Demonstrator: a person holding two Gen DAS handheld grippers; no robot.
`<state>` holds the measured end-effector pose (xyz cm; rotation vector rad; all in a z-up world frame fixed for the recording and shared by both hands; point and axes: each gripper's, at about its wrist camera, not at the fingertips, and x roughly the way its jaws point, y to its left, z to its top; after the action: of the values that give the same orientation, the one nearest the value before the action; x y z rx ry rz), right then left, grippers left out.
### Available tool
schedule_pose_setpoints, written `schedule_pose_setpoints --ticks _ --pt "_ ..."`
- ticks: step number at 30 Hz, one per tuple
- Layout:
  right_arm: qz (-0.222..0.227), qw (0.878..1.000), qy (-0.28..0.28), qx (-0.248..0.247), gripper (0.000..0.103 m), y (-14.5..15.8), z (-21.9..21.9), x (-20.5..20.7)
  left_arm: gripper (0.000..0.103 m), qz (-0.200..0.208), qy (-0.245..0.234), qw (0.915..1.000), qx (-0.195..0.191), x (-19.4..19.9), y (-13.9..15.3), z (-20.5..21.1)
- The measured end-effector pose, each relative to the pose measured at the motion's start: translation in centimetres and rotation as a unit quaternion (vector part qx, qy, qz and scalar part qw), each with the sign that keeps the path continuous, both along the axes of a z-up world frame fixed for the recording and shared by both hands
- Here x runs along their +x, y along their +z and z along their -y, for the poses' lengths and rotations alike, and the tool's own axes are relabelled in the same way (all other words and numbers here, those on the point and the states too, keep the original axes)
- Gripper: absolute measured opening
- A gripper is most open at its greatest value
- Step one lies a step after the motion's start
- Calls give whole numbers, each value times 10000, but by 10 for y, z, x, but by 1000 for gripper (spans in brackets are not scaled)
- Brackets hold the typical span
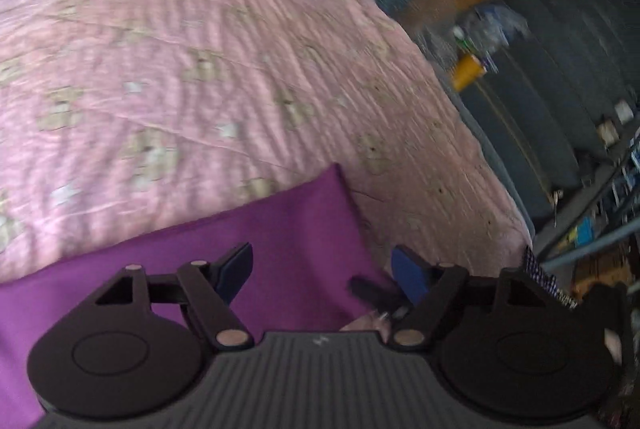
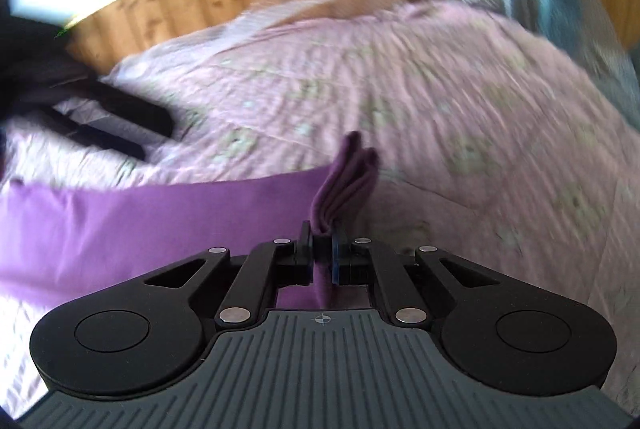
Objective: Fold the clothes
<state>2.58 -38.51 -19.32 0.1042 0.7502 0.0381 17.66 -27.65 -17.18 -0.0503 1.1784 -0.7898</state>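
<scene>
Purple cloth (image 2: pixel 120 221) cut by left edge; shelf clutter (image 1: pixel 480 45) blurred, perhaps bottles

Left gripper (image 1: pixel 322 269) gapes above purple cloth (image 1: pixel 280 229) — on pink bedspread (image 1: pixel 200 69).

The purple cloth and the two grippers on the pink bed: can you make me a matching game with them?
Things:
1. left gripper
2. right gripper
3. smooth purple cloth garment
4. wrinkly pink quilted bedspread with beige patches

States:
A. pinched at one bunched corner
B. fingers wide apart, holding nothing
C. spread underneath everything
D. fingers squeezed together on fabric

Pairs: 1-B, 2-D, 3-A, 4-C
</scene>
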Motion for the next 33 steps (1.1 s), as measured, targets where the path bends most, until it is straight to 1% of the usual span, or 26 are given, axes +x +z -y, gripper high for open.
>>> schedule_pose_setpoints --ticks 4,5,6,8,9,11,13,14,15,16,17,19,20,21,22,23,24,25,28,29,30,33 --pt "62 9990 333 -304 6 0 -21 -6 78 -19 -126 9996 255 1 -24 34" --pt "78 9984 414 -369 6 0 -26 -8 77 -55 -148 9992 369 1 -30 36" --pt "98 9979 487 -422 6 -1 -30 -9 72 -92 -170 9986 483 1 -36 37" --pt "157 9970 603 -454 6 -3 -33 -8 38 -164 -213 9971 711 2 -48 41" --pt "175 9969 656 -396 6 -4 -33 -9 9 -194 -98 9976 656 2 -50 33" --pt "183 9964 770 -318 7 -6 -34 -8 10 -253 132 9981 546 3 -54 16" --pt "221 9954 918 -151 18 -5 -34 -11 9 -312 578 9977 139 2 -48 -15" --pt "248 9949 980 -52 29 -3 -34 -13 9 -411 836 9956 -48 2 -48 -33" --pt "286 9943 1020 88 44 0 -33 -16 10 -563 1079 9924 -206 1 -53 -52" --pt "306 9937 1042 259 48 3 -31 -19 12 -714 1217 9895 -311 1 -59 -66" --pt "305 9931 1036 460 49 5 -28 -20 14 -834 1332 9871 -304 2 -69 -75" --pt "212 9915 936 883 49 4 -21 -16 25 -1074 1563 9814 -289 4 -88 -94" --pt "136 9907 864 1041 48 2 -19 -12 25 -1061 1596 9809 -345 5 -90 -99" --pt "48 9909 791 1090 47 -2 -18 -7 25 -1033 1614 9806 -421 4 -88 -103" --pt "-40 9909 718 1138 45 -5 -17 -1 30 -1005 1632 9802 -497 4 -87 -107" --pt "-128 9908 644 1186 37 -8 -16 4 34 -977 1650 9798 -574 4 -85 -110" --pt "-209 9907 602 1198 29 -12 -17 8 43 -903 1636 9805 -616 4 -82 -110" --pt "-278 9910 631 1146 28 -15 -20 11 47 -829 1621 9811 -659 5 -78 -109" --pt "-537 9906 832 944 24 -26 -34 18 52 -698 1524 9827 -784 10 -72 -105" --pt "-657 9900 940 821 23 -32 -40 20 56 -679 1514 9835 -726 11 -72 -104" --pt "-753 9892 1066 667 24 -37 -46 21 57 -660 1504 9841 -668 11 -72 -103" --pt "-737 9881 1329 235 24 -39 -60 16 57 -605 1497 9860 -414 13 -76 -95"
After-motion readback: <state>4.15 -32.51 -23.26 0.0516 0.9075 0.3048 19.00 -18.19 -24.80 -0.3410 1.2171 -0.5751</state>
